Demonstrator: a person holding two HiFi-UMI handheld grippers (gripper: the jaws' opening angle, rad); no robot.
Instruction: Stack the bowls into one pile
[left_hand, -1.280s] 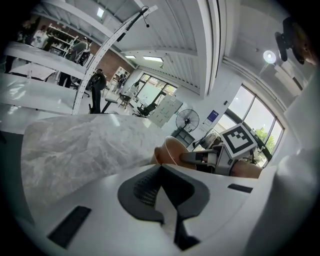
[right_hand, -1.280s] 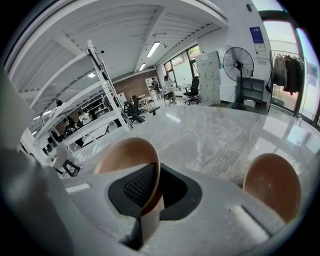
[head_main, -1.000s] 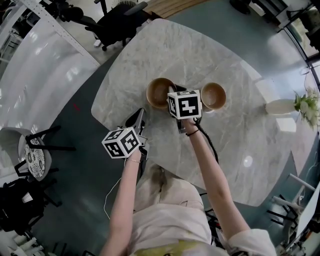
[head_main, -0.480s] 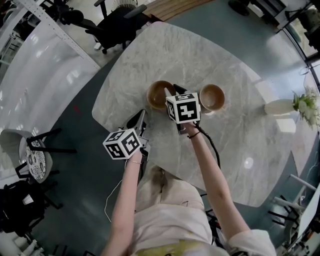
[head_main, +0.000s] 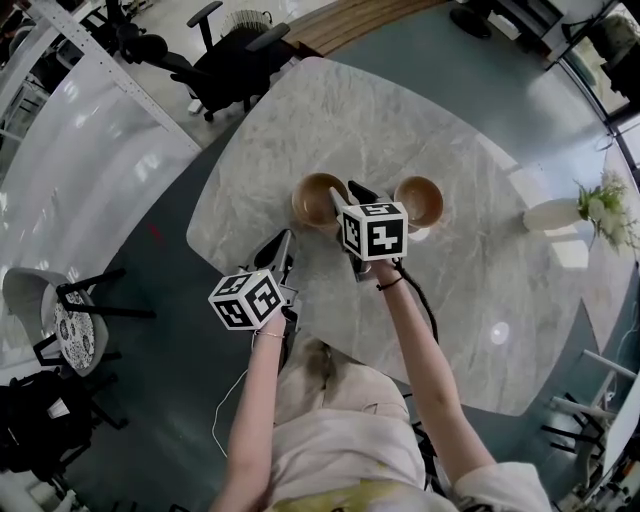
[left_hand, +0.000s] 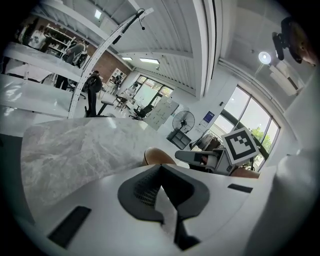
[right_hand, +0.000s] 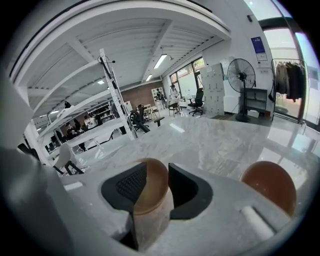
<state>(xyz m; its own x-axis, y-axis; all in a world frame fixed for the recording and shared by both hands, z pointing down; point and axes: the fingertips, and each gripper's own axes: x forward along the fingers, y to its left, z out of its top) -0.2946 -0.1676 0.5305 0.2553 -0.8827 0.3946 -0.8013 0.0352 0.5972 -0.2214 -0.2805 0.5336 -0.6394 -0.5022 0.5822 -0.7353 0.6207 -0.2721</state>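
While the head view takes in the whole bench (head_main: 450, 300) with two wooden bowls standing apart and unstacked, only the right gripper view shows what sits inside that claw. The left bowl (head_main: 312, 200) is near the bench middle, with the right bowl (head_main: 420, 198) well to its side. The left gripper view catches just one bowl behind its own jaws, plus the right gripper's marker cube (left_hand: 242, 145).

Right claw (right_hand: 157, 170): jaws wide and just been opening, the left bowl's rim between them, pads not pressing.

Left claw (left_hand: 160, 169): tips together, empty, at the near bench edge.
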